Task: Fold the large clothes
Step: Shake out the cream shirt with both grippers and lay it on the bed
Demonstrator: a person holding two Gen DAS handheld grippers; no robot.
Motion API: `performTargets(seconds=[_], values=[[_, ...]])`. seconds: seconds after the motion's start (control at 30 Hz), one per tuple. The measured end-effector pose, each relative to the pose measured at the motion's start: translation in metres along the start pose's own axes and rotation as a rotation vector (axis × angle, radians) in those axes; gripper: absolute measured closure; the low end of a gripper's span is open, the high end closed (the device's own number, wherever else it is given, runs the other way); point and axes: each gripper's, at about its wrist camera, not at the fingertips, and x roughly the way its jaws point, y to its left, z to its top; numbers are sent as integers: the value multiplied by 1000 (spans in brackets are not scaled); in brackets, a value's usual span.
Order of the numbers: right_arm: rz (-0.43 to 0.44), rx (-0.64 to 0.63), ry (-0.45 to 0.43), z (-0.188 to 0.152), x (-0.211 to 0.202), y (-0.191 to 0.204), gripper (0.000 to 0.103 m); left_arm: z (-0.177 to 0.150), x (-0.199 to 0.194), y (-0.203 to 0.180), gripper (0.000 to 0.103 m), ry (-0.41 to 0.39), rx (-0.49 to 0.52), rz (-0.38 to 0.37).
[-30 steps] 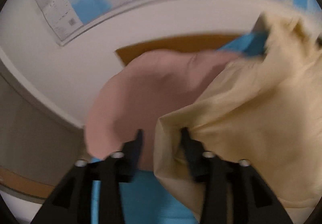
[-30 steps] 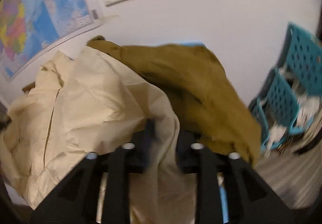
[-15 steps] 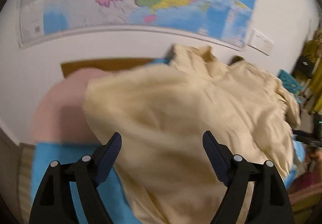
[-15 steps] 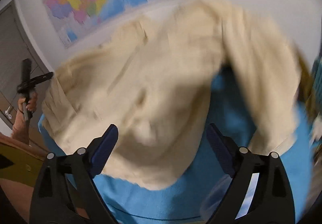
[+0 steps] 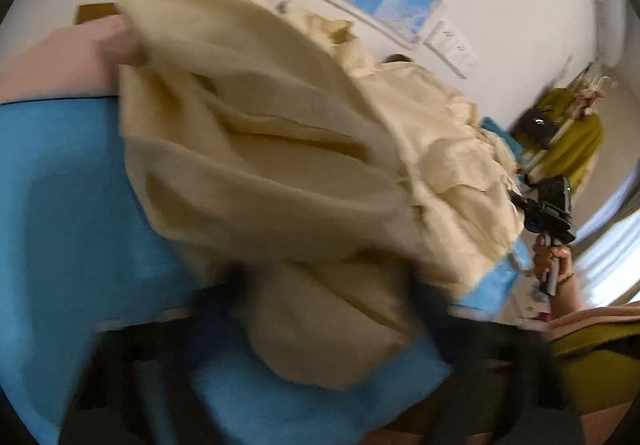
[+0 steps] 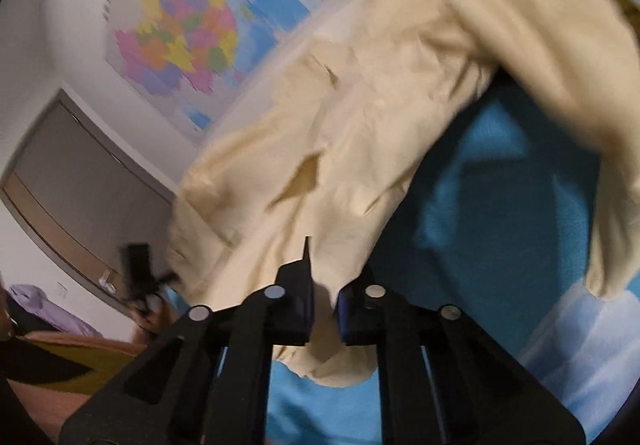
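Cream-yellow crumpled cotton garment (image 5: 280, 165), heaped on the blue cloth-covered surface (image 5: 60, 185), long axis slanting from just ahead of the left fingers up and rightward toward the far wall. In the right wrist view the same garment (image 6: 360, 105) spread from between the fingers up and to the right, one lobe arching over a bare blue patch ahead-right of the tips. Right gripper (image 6: 323, 305) clenched on a fold of the cream fabric, cloth bulging out below the pads. Left gripper (image 5: 332, 309) smeared by motion blur, fingers dark streaks on either side of the cloth; grasp or release impossible to tell. Only the left view shows the pink cloth (image 5: 60, 61) beyond-left of the fingers, and the right hand (image 5: 554, 257) on its handle far right. Only the right view shows the colourful wall map (image 6: 180, 25). Half a second ago both pairs of fingers spread wide; now the right pair closed on fabric.
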Motion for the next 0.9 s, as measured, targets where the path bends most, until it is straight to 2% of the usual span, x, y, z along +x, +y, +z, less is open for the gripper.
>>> performTargets(seconds=[0.03,0.07,0.13,0.2,0.27,0.33,0.37,0.4,0.5,0.57,0.6,0.63,0.67,0.7,0.73,0.8,0.87,0.9], values=[[-3,-13,-17,1,-7,10,98,3,-2,-3,69,2,-2,5],[1,-35,-38,1,-19,22,98,6,-6,-7,76,-3,5,9],[0,-63,-65,-2,-35,37,99,9,-22,-16,83,-14,-4,-31],[-27,-65,-65,-10,-45,40,99,7,-34,-21,84,-22,13,-55],[-110,-55,12,-19,-40,27,97,4,-32,-25,78,6,49,21],[-192,-18,63,-25,-33,9,81,3,-18,-24,66,58,74,129],[-247,-9,80,-26,-28,3,75,4,-16,-21,62,62,69,152],[-333,-5,78,-25,-30,-4,63,7,-19,-20,56,39,59,151],[-335,1,-36,-15,-61,-8,59,15,-47,-22,42,-83,61,147],[-415,-64,-151,-4,-88,0,40,19,-77,-25,35,-194,62,109],[-465,-87,-203,0,-98,2,24,21,-88,-28,30,-231,67,105],[-505,-112,-250,7,-104,1,23,25,-98,-35,27,-277,82,114],[-526,-133,-249,12,-101,-2,21,29,-101,-40,27,-292,97,123],[-550,-140,-244,14,-99,-7,15,35,-99,-46,27,-291,111,128],[-578,-139,-234,18,-93,-13,13,39,-95,-53,27,-285,125,135],[-595,-139,-180,28,-75,-29,13,49,-78,-68,27,-258,162,129],[-628,-183,-125,35,-61,-37,22,58,-58,-84,27,-221,212,116],[-607,-190,-99,38,-58,-40,42,61,-48,-86,27,-207,238,119]])
